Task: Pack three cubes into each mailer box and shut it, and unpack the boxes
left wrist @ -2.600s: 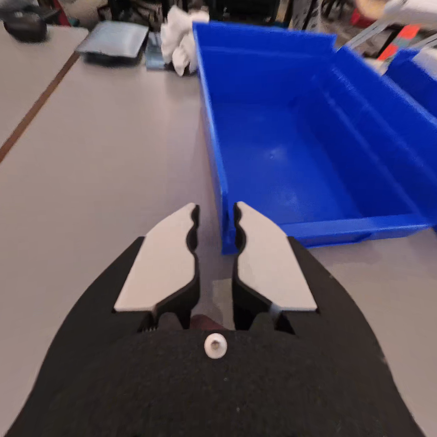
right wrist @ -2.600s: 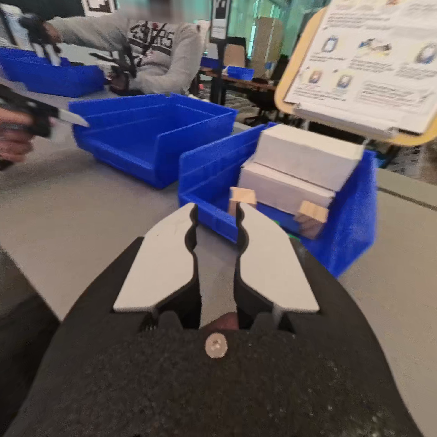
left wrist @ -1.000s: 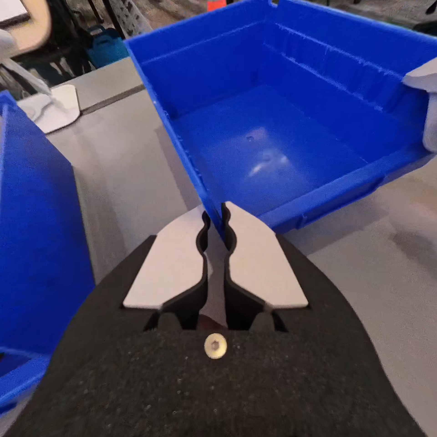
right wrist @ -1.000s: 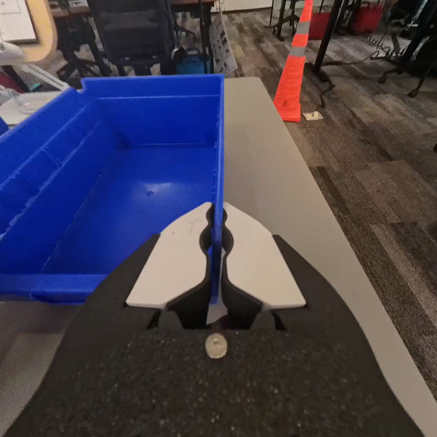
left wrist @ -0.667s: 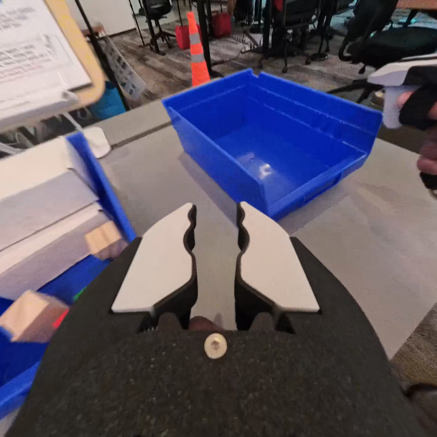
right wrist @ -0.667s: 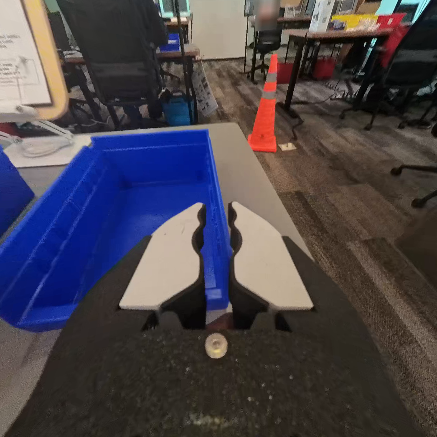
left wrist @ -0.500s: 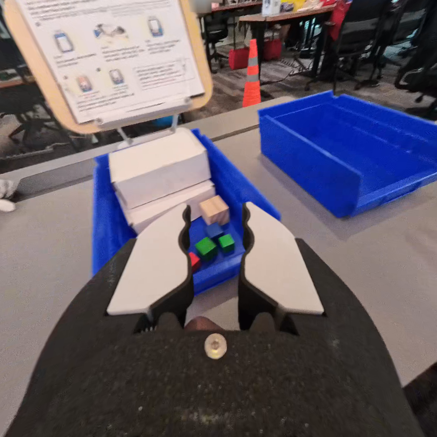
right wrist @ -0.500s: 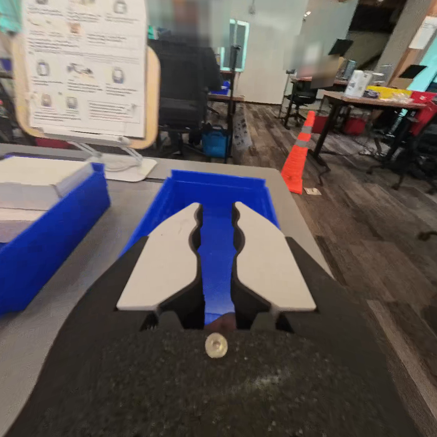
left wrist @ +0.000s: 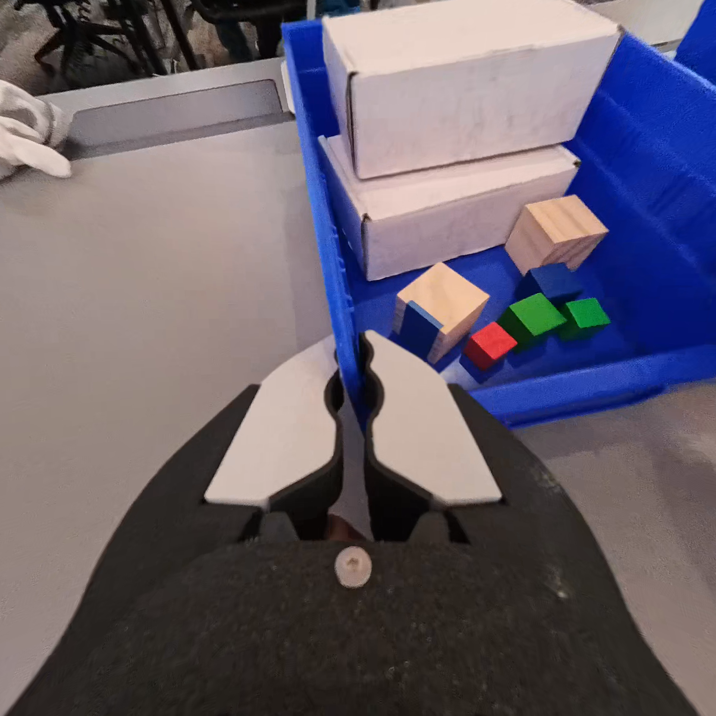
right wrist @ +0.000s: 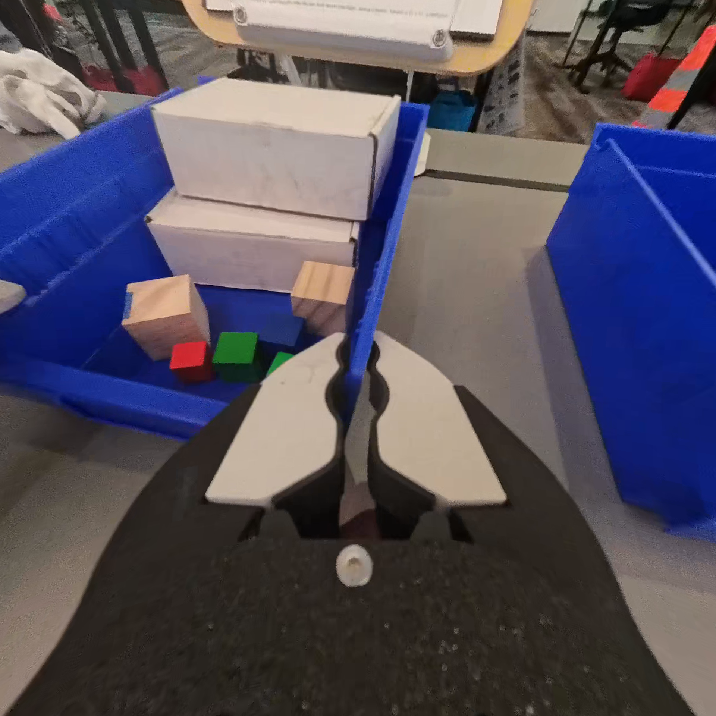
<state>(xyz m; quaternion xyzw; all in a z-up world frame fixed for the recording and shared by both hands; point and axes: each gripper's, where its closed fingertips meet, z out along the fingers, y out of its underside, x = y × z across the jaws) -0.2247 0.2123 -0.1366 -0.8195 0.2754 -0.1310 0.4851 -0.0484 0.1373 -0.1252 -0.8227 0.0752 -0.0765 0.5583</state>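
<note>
Half a sec ago both grippers hung apart over the table w/ jaws parted; now each is clamped on a side wall of the blue plastic bin [left wrist: 654,128] holding the goods. Left gripper [left wrist: 348,345] pinches the bin's left wall at frame centre, jaws narrow; right gripper [right wrist: 358,341] pinches the right wall, likewise narrow. Inside: 2 white cardboard mailer boxes [left wrist: 457,85] stacked at the back, upper centre; 2 large pale wooden cubes [left wrist: 441,302]; small painted cubes in front, 1 red [left wrist: 490,343], 2 green [left wrist: 536,314], 1 blue [left wrist: 556,281]. Second blue bin [right wrist: 658,310] at right edge of right wrist view.
</note>
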